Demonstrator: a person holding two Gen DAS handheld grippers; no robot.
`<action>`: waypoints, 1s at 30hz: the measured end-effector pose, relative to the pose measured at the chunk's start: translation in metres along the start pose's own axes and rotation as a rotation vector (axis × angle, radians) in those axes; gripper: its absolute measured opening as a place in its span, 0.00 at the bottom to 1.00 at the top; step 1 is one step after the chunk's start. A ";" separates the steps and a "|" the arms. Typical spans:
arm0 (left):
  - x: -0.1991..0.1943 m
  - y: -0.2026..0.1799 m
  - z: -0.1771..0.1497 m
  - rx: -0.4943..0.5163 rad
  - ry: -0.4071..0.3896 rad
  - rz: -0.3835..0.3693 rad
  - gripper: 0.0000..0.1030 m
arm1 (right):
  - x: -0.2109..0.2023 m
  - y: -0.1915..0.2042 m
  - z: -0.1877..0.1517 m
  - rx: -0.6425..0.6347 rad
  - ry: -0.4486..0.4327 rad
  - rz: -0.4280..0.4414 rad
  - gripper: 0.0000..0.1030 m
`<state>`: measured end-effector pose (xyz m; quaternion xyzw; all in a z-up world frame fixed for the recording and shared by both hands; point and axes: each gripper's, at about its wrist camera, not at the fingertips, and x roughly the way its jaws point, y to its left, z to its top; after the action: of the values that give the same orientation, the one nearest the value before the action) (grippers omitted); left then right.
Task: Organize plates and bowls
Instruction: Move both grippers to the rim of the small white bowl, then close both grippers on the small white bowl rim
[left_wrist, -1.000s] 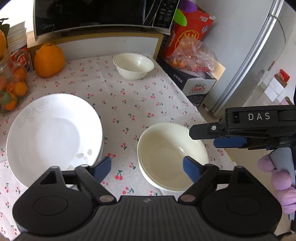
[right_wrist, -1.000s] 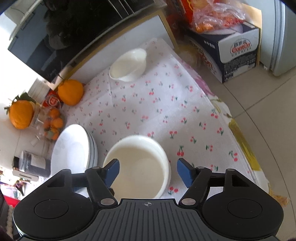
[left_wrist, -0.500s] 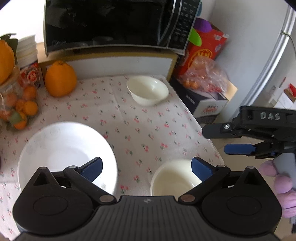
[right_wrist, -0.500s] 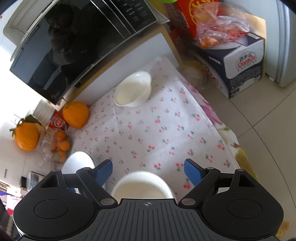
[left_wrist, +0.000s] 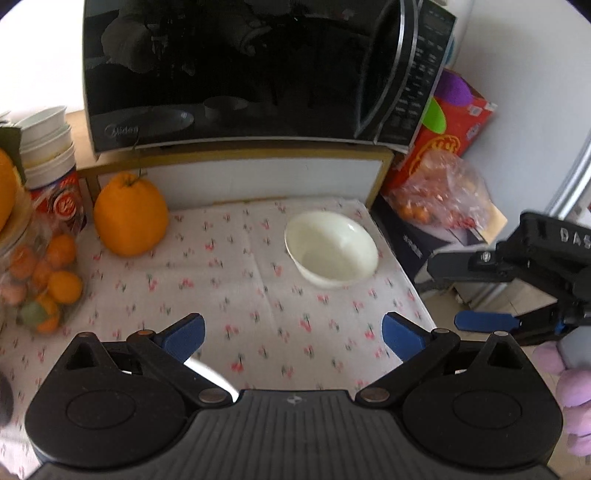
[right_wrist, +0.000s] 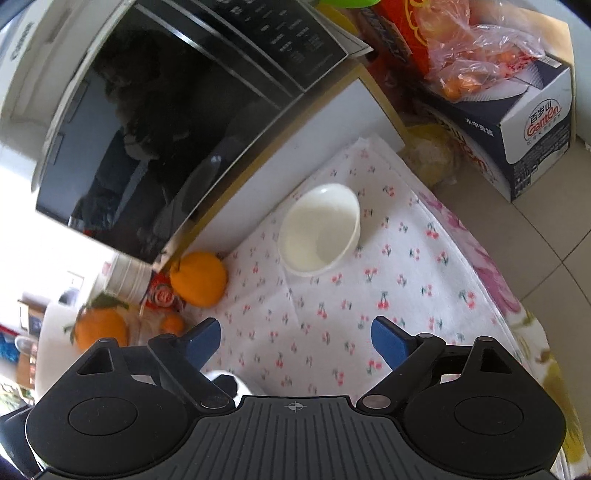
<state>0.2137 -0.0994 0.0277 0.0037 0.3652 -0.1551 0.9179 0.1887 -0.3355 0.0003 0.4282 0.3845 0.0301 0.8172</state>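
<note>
Both tongs, left (left_wrist: 291, 338) and right (right_wrist: 295, 341), are gaping empty, the right's jaws just widening, leaving the small round cream ceramic bowl (left_wrist: 331, 249) waiting uncollected on the worktop (left_wrist: 258, 295).

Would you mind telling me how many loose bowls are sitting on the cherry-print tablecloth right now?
1. The cream bowl sits alone near the cloth's far right corner, below the microwave. A white rim peeking behind the left tool may be other dishes, mostly hidden.
</note>
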 end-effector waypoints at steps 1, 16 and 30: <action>0.006 0.002 0.004 -0.003 -0.004 0.003 0.99 | 0.006 -0.003 0.005 0.007 -0.004 -0.004 0.88; 0.088 0.017 0.033 -0.128 -0.011 -0.055 0.72 | 0.077 -0.051 0.045 0.131 -0.011 0.039 0.88; 0.117 0.028 0.034 -0.221 0.027 -0.097 0.16 | 0.112 -0.044 0.045 0.098 -0.077 -0.005 0.31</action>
<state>0.3242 -0.1096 -0.0287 -0.1129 0.3923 -0.1581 0.8991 0.2849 -0.3515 -0.0837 0.4677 0.3548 -0.0074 0.8095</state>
